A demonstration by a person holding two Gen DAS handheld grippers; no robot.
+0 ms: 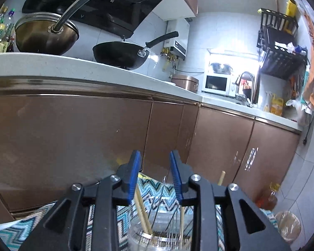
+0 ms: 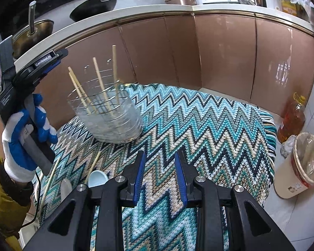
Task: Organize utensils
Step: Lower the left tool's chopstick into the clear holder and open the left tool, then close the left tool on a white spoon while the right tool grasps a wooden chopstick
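A clear ribbed glass jar (image 2: 110, 117) stands on a zigzag-patterned cloth (image 2: 188, 125) and holds several wooden chopsticks (image 2: 100, 83). My left gripper (image 1: 155, 159) is open and empty just above the jar (image 1: 157, 236); it also shows in the right wrist view (image 2: 47, 62), left of the jar. My right gripper (image 2: 160, 156) is open and empty above the bare cloth. Two loose chopsticks (image 2: 94, 163) and two pale spoons (image 2: 97, 177) lie on the cloth at the near left.
Brown cabinet doors (image 2: 219, 52) stand behind the cloth under a white counter with pans. An oil bottle (image 2: 292, 117) and a lined bin (image 2: 299, 165) stand on the floor to the right.
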